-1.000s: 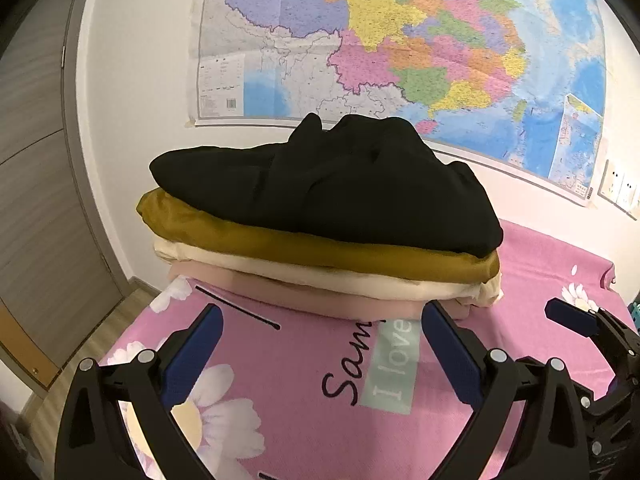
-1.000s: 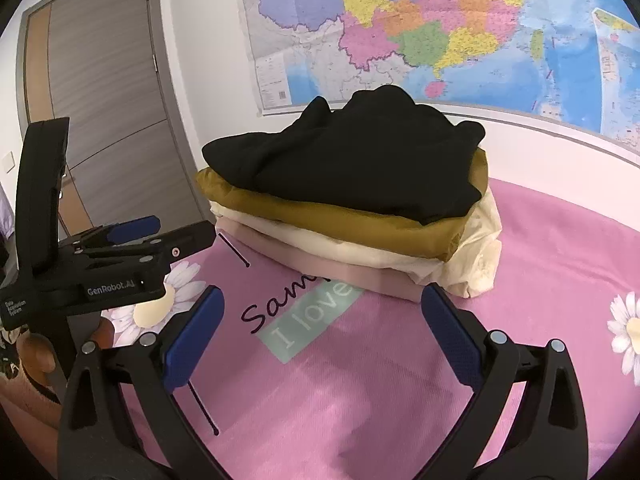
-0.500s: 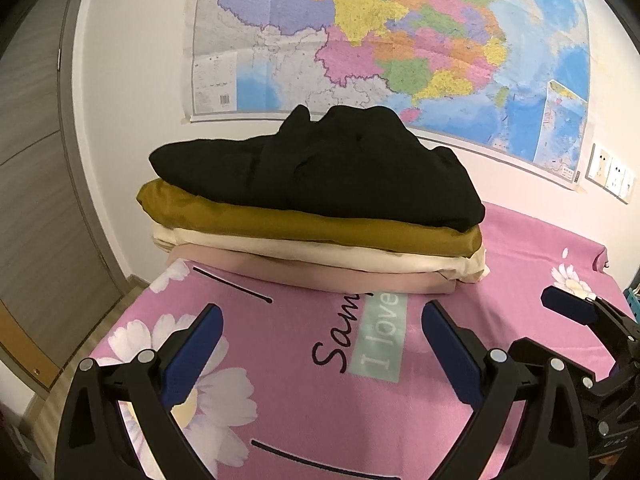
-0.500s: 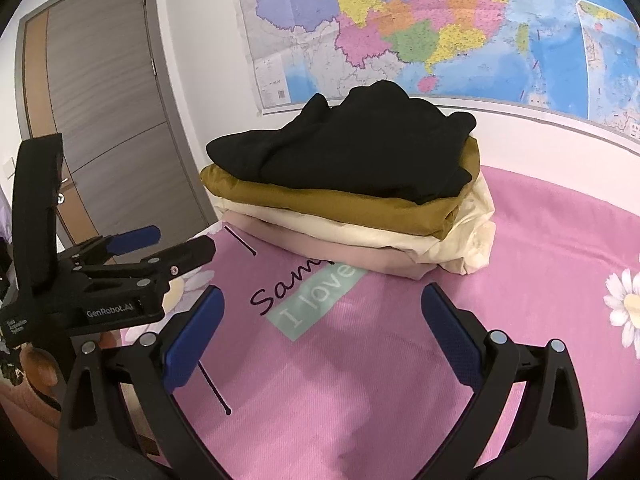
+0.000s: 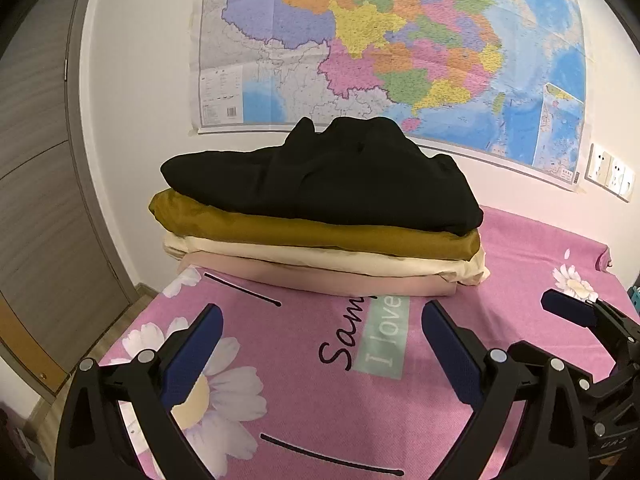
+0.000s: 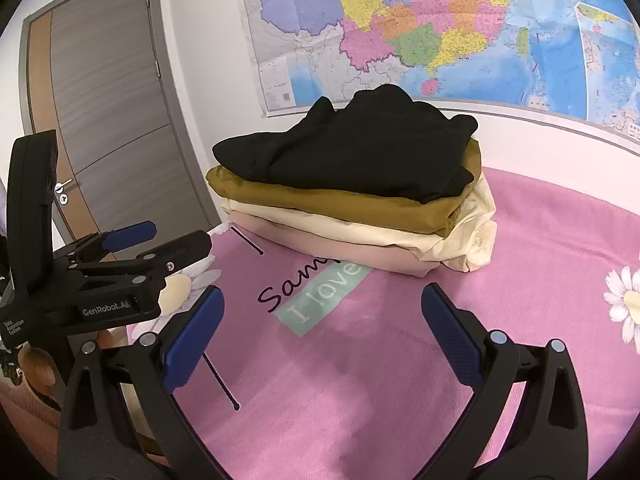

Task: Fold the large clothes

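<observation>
a: four folded garments sit stacked on the pink bedspread (image 5: 320, 400) by the wall, black garment (image 5: 332, 184) on top. looks like a pause between folds.

b: left gripper (image 5: 320, 344) and right gripper (image 6: 320, 328) both spread wide, empty, hovering low, short of the pile. next they'd need an unfolded piece; none shows.

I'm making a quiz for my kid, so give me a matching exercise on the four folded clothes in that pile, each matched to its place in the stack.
Things:
1. black garment
2. mustard garment
3. cream garment
4. pale pink garment

Places:
A. bottom, on the pink sheet
B. top
C. second from the top
D. third from the top

Pairs: 1-B, 2-C, 3-D, 4-A
</observation>
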Demonstrator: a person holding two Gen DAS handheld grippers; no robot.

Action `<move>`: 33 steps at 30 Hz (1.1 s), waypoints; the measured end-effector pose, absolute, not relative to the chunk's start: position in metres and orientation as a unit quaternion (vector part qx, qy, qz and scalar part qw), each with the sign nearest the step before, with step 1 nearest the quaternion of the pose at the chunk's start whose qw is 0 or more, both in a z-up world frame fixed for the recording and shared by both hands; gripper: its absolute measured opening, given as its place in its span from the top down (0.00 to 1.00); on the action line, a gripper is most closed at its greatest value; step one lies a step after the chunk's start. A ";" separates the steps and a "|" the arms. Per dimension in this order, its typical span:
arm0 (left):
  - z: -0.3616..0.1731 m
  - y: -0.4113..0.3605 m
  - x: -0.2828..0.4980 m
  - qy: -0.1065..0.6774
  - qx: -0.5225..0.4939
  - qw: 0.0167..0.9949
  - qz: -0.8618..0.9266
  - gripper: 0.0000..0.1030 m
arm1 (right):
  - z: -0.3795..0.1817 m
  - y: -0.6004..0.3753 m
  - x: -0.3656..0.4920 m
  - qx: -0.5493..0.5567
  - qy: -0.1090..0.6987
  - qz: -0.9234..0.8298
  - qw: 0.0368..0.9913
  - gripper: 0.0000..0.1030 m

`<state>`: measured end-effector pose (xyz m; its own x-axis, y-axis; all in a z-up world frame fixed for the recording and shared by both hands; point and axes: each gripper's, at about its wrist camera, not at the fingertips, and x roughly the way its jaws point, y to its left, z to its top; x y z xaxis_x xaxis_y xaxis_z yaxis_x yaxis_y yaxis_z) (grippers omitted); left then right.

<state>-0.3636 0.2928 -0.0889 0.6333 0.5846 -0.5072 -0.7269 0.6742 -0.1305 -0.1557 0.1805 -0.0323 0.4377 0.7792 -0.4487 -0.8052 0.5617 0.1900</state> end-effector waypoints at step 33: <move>-0.092 0.290 -0.360 0.227 -0.160 0.888 0.367 0.07 | -0.036 0.181 -0.158 -0.015 0.257 0.460 0.850 0.06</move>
